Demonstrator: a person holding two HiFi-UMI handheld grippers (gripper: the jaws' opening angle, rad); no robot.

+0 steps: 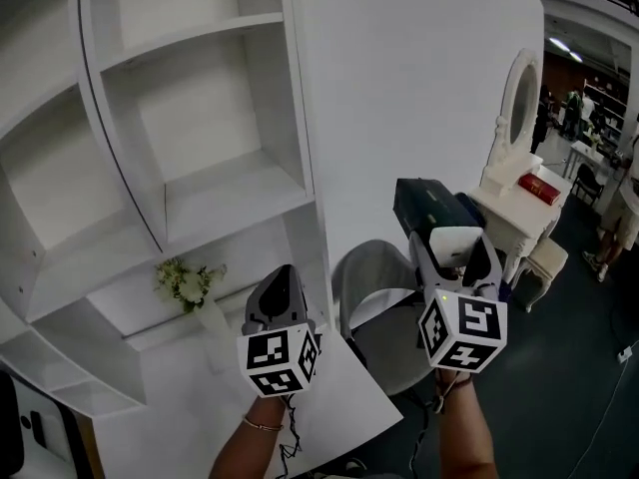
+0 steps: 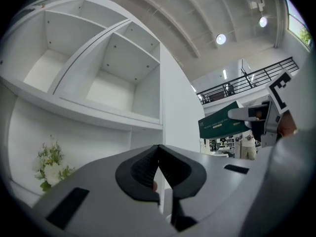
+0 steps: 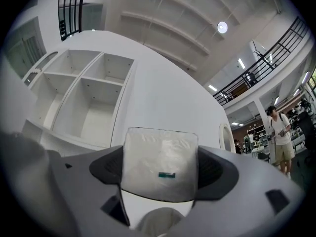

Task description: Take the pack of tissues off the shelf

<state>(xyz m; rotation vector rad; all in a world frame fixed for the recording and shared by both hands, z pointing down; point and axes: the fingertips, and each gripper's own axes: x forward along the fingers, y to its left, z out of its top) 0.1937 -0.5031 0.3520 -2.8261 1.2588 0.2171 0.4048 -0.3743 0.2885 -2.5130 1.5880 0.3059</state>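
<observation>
From the head view, our right tongs point(image 1: 454, 252) carry the pack of tissues point(image 1: 431, 206), with the shelf point(image 1: 230, 183) up and to their left. In the left gripper view, our left tongs point(image 2: 159, 174) are clenched on nothing. In the right gripper view, the pack sits squeezed between the jaws. Its soft wrapper may slip if we swing.

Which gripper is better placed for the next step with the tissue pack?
Right. The right gripper has its jaws on the dark green plastic-wrapped pack of tissues, clear of the white shelf unit. The left gripper is shut, empty, off to the side.
</observation>
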